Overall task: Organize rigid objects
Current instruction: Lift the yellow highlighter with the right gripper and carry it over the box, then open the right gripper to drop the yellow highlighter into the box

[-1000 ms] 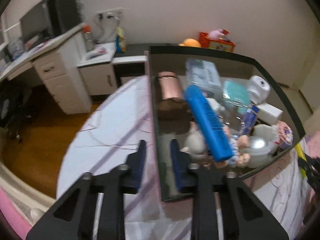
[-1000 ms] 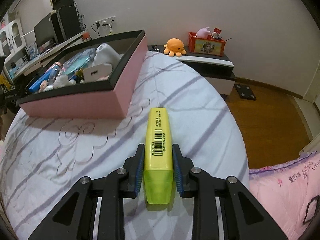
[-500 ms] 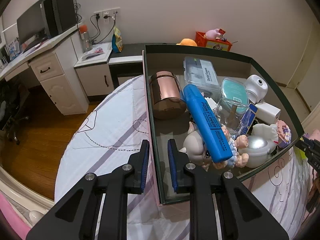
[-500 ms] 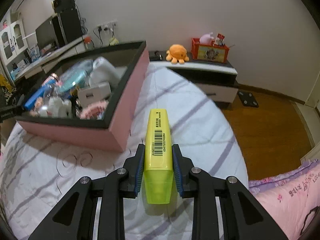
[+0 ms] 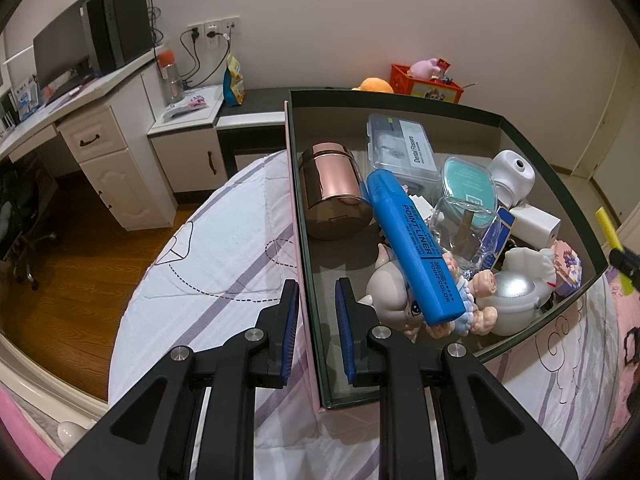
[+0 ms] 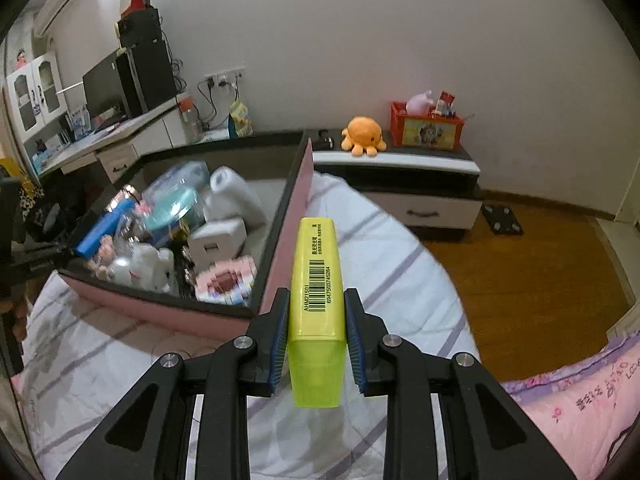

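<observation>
- Since the bed [image 6: 400, 264] gives soft footing, the pink box [image 5: 306, 280] is best kept braced: left gripper [image 5: 316, 312] has its jaws pinched on the near side wall, one pad outside, one inside.
- Box is crowded; blue highlighter [image 5: 412, 248] lies across the toys. Open floor shows by the copper tin [image 5: 332, 192].
- Yellow highlighter [image 6: 318, 280] sits clamped in the right gripper [image 6: 316, 316], raised over the bed just beside the box corner. Judgement: carry it above the rim, lower, then release.

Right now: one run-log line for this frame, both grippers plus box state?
left gripper: shut on box wall | right gripper: shut on yellow highlighter, outside the box | box: cluttered, blue highlighter on top
</observation>
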The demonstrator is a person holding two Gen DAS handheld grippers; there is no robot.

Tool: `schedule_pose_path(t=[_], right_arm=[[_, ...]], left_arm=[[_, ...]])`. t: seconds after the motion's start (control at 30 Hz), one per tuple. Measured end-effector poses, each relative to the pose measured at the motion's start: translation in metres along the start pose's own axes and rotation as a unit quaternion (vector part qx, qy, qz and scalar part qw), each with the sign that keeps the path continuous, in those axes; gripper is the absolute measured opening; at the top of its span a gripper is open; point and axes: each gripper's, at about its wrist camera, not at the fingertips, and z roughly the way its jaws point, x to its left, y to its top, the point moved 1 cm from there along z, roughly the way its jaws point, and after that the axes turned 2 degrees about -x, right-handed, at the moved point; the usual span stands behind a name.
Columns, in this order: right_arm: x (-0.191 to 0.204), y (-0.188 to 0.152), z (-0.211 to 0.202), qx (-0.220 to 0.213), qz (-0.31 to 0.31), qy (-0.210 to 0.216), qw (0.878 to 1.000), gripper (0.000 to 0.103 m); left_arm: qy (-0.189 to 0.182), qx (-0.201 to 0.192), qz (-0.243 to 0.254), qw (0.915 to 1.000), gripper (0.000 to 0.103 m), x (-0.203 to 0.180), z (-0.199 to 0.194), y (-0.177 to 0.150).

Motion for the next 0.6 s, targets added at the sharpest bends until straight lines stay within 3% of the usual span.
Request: schedule_pose_path(t=[0.27,0.6], right_arm=[[0.034,0.042,-0.008,-0.034,-0.026,0.021,0.999,0.027],[0.104,0.061,0.058,0.029,-0.070,0.084,0.994,0.027]], left_arm=[[0.001,0.002,0.002,1.0000,0.018,0.000,0.001,0.001],[0.001,0.002,0.002,1.0000,0.018,0.000,0.000,0.000]])
